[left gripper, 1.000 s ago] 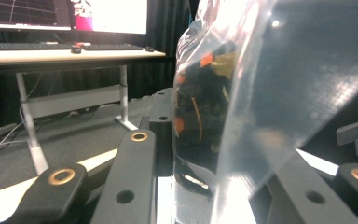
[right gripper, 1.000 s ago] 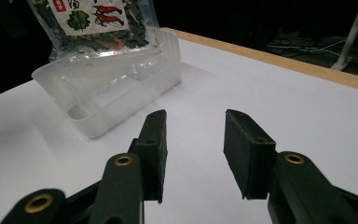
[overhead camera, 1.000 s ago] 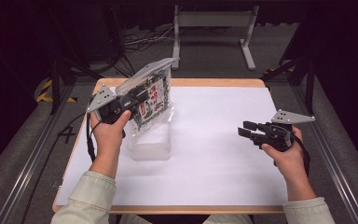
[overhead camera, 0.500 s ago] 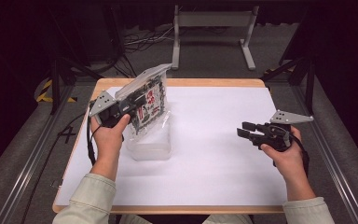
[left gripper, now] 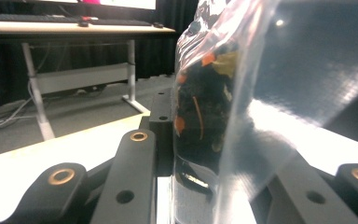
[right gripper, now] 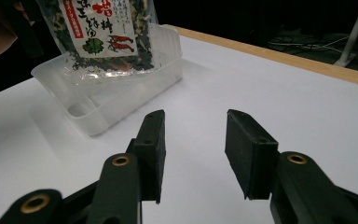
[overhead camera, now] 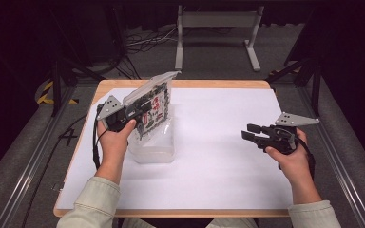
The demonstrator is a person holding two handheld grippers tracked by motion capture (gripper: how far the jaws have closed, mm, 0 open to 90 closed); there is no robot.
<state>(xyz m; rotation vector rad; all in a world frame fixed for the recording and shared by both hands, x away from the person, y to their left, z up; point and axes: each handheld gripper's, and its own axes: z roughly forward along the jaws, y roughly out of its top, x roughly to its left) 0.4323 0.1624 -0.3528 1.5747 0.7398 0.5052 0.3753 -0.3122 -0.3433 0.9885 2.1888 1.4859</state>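
While the left gripper [overhead camera: 140, 110] stays clamped on a clear food pouch [overhead camera: 153, 107] tilted above the plastic tub [overhead camera: 154, 146] at centre left, the right gripper [overhead camera: 248, 134] rests apart and empty at the frame's right on the white table [overhead camera: 218, 156].

Two grippers: the left gripper [overhead camera: 140, 110] at centre left of the high view, the right gripper [overhead camera: 248, 132] at centre right. One clear packet of dried food [overhead camera: 153, 107], centre left. One clear plastic tub [overhead camera: 154, 147] just under it. One white sheet [overhead camera: 218, 142] across the middle, on one wooden table [overhead camera: 218, 84].
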